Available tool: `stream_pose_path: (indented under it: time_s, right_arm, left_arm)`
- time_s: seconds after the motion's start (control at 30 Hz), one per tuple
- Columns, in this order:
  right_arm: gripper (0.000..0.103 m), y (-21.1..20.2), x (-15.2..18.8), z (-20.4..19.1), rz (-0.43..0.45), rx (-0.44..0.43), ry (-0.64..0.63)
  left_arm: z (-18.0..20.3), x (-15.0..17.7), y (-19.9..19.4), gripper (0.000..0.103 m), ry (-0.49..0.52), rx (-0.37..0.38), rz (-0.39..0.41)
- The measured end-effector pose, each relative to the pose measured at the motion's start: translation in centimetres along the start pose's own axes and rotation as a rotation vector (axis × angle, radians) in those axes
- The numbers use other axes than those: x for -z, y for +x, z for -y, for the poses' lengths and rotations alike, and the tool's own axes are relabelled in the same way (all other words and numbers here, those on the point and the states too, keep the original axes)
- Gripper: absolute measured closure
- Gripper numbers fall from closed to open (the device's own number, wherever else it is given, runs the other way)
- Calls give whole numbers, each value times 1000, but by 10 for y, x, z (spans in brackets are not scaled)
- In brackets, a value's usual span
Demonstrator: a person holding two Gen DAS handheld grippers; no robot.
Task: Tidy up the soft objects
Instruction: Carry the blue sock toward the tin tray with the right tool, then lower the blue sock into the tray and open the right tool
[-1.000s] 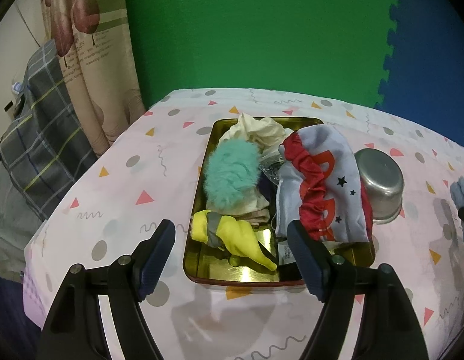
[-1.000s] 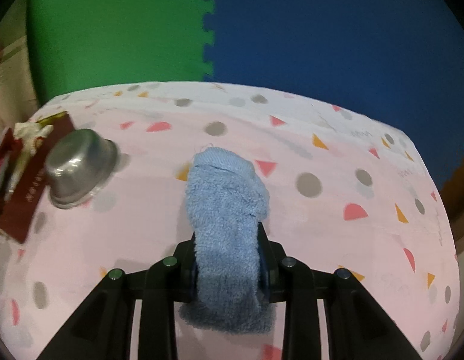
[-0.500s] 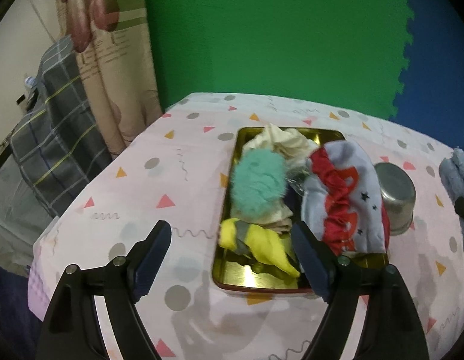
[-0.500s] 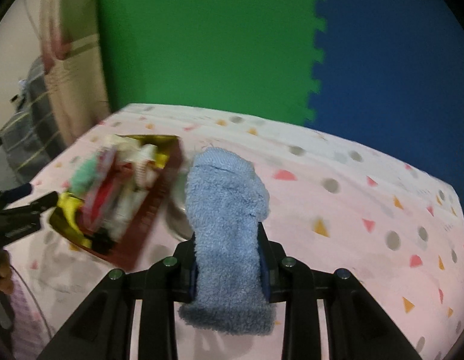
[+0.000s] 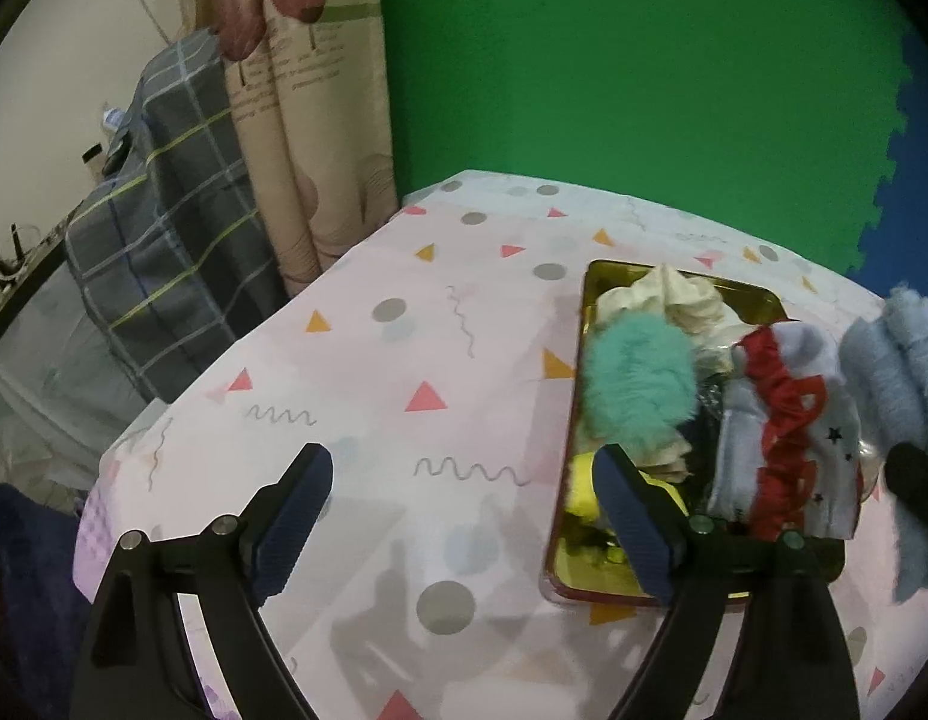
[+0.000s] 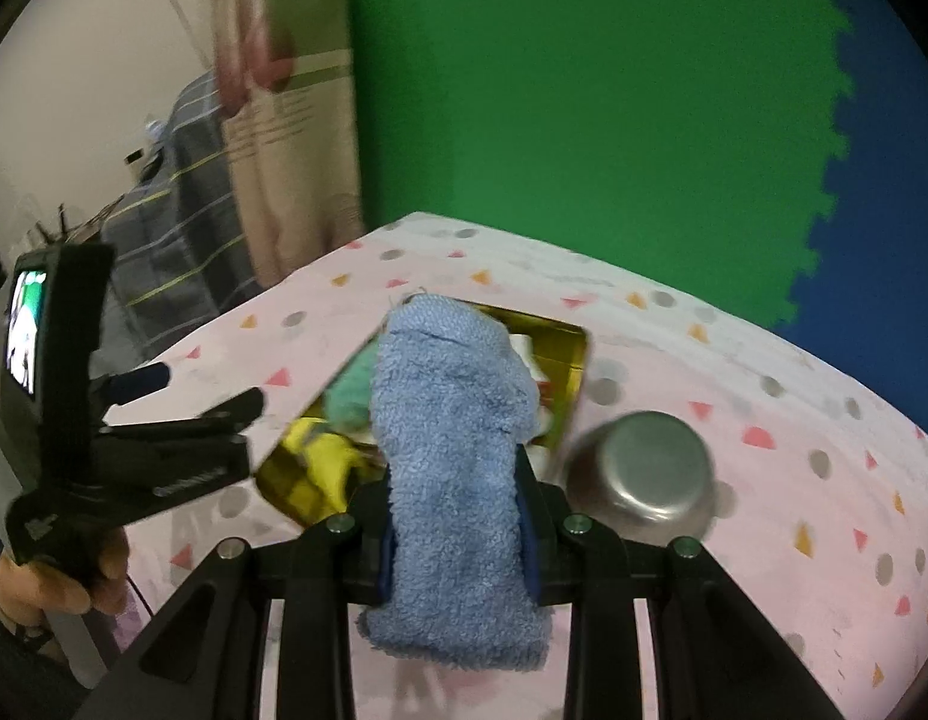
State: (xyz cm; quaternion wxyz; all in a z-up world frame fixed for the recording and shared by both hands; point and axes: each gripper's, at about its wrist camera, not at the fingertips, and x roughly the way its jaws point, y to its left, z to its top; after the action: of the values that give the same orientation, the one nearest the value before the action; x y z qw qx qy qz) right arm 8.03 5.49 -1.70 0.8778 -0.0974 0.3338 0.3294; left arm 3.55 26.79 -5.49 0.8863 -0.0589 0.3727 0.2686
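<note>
My right gripper (image 6: 458, 519) is shut on a blue fluffy sock (image 6: 452, 420), held up over the near end of a gold tray (image 6: 575, 354). In the left wrist view the sock (image 5: 896, 372) hangs at the right edge, beside the tray (image 5: 584, 588). The tray holds a teal fluffy piece (image 5: 638, 384), a cream cloth (image 5: 668, 300), a yellow item (image 5: 584, 492) and a pale blue garment with a red ruffle (image 5: 788, 420). My left gripper (image 5: 461, 468) hovers left of the tray; its jaws are opening with nothing between them.
An upturned steel bowl (image 6: 644, 474) sits right of the tray. A person's hand (image 6: 74, 576) holds the left gripper (image 6: 182, 396). The patterned tablecloth (image 5: 404, 360) ends at its left edge near a plaid-covered object (image 5: 158, 252) and a curtain (image 5: 308, 120).
The right gripper has swung left with the sock, from the open cloth past the bowl to over the tray. The left gripper has shifted left off the tray and its jaws have widened.
</note>
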Motion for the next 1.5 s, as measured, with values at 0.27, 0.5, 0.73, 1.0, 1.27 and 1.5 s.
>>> stream_pose_path:
  time_s: [0.27,0.5,0.73,1.0,1.27,1.5]
  right_arm:
    - [73,43,-2,-32,-68,-15,-56]
    - [73,77,2,-28,-122,19,-45]
    - [73,97,-6,-26,-117,103,-84]
    - [70,107,-4,-20,-115,119,-65]
    - [47,92,-4,-23,-102,78,-30]
    - [31,76,-2,-24,-82,101,-12]
  left_arm:
    - [-9,-2,3,15,-19,-11,-8]
    - [-12,-2,4,15,-42,8,-17]
    - [-8,-1,4,15,-33,24,-20]
    - [-6,-1,2,14,-30,32,-21]
    - [-4,-2,2,14,-24,40,-23]
    - [-2,-2,-3,12,-27,50,-8]
